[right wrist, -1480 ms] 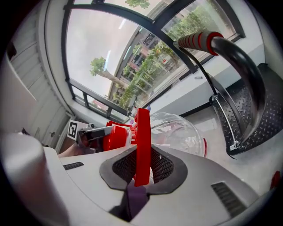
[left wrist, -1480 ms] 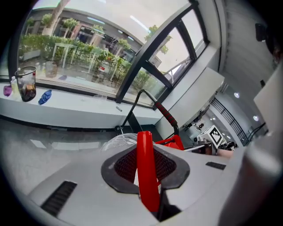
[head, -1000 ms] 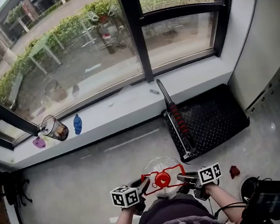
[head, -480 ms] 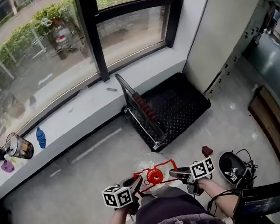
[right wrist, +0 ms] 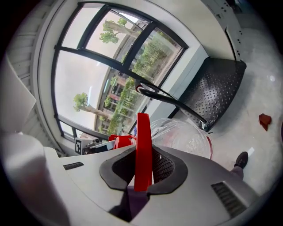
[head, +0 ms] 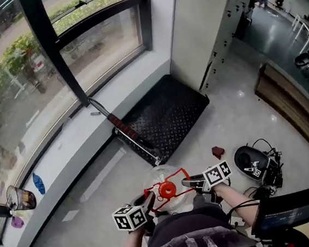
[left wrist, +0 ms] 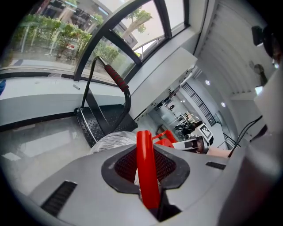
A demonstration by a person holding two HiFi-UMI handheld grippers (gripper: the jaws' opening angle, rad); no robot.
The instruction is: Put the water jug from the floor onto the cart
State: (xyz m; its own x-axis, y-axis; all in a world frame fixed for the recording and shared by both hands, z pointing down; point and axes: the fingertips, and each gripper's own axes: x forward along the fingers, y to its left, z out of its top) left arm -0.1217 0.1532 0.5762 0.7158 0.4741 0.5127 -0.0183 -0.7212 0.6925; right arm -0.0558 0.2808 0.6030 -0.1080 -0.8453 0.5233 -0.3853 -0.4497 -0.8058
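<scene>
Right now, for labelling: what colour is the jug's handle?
The handle is red, clearest in the left gripper view.

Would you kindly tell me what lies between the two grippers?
The water jug, its red handle clamped by the left gripper and right gripper, as the head view shows.

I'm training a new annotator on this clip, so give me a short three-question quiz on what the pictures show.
1. True or false: the water jug already stands on the cart.
2. What colour is the grip on the cart's push bar?
3. What do the left hand-held gripper and the right hand-held gripper clamp? A: the jug's red handle. B: the cart's push bar. C: nothing.
Key: 1 false; 2 red; 3 A.
</scene>
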